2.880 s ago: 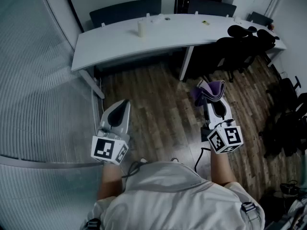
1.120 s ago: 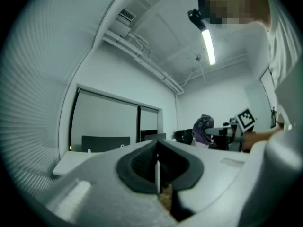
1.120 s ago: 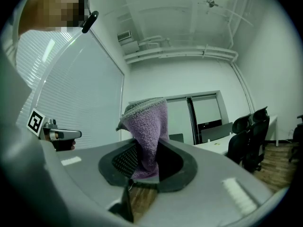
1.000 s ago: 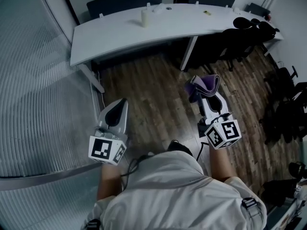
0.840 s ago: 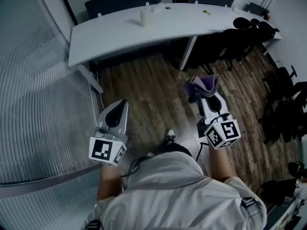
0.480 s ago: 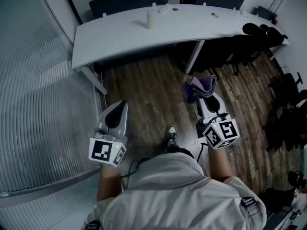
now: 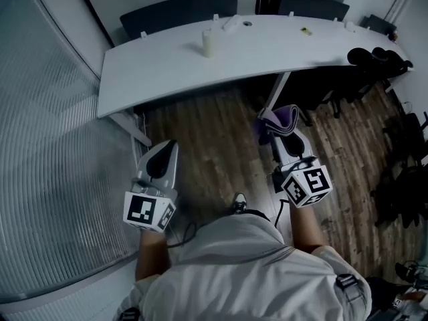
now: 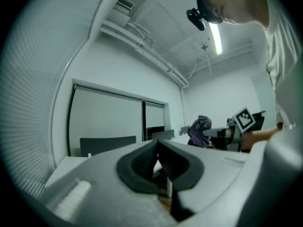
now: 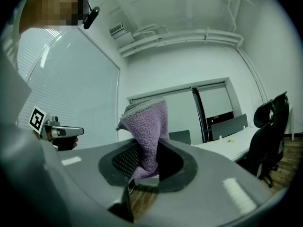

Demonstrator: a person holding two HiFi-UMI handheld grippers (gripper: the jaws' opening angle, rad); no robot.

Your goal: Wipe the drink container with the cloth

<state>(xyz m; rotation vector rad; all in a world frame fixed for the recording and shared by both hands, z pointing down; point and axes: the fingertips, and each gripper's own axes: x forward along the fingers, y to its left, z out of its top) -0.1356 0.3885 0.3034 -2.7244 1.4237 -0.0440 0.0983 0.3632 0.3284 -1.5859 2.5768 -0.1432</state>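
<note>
A purple cloth sticks out of my right gripper, whose jaws are shut on it; the right gripper view shows the cloth pinched between the pads and standing up above them. My left gripper is shut with nothing in it, its pads pressed together. Both grippers are held over the wooden floor, well short of the table. A pale upright drink container stands on the long white table far ahead.
Small items lie near the table's far edge. Dark chairs stand behind the table and black office chairs at its right end. A ribbed glass wall runs along the left. The person's shoe shows on the floor.
The person has stepped forward and turned a little, so the table sits closer and more central. Both grippers keep their pose, the cloth still held in the right one.
</note>
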